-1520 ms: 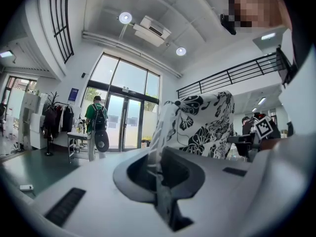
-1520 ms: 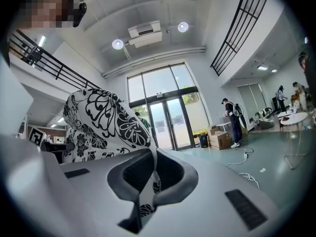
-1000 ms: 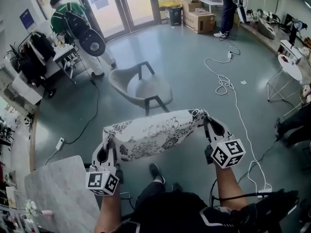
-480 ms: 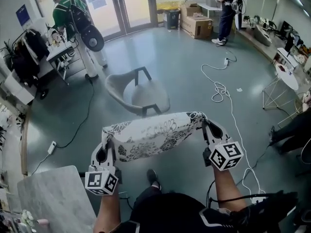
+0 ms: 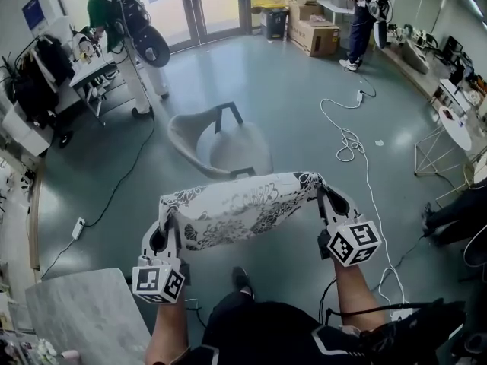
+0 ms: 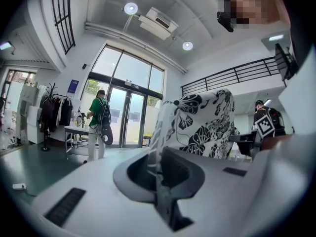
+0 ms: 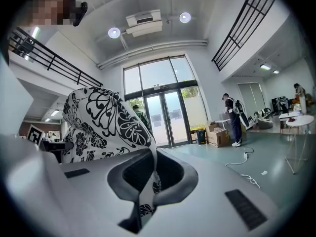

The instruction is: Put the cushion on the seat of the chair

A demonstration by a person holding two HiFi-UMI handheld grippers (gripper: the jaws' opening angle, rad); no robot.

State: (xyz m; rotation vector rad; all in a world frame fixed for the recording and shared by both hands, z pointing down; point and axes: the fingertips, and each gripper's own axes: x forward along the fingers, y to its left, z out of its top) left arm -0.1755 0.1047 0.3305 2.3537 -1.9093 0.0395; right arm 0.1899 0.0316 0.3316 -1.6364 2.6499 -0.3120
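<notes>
A white cushion with a black flower print hangs stretched between my two grippers, in front of the person's body. My left gripper is shut on the cushion's left edge; my right gripper is shut on its right edge. In both gripper views the fabric runs out from between the closed jaws and bulges to one side. The grey shell chair with dark legs stands on the floor just beyond the cushion, its seat bare and partly hidden by the cushion's top edge.
A marble-topped table is at lower left. White cables trail across the floor at right, a power strip at left. People stand by the glass doors and by cardboard boxes. A round white table is at far right.
The chair has come closer to the cushion and a little to the right in the head view. Both grippers keep the same hold on the cushion.
</notes>
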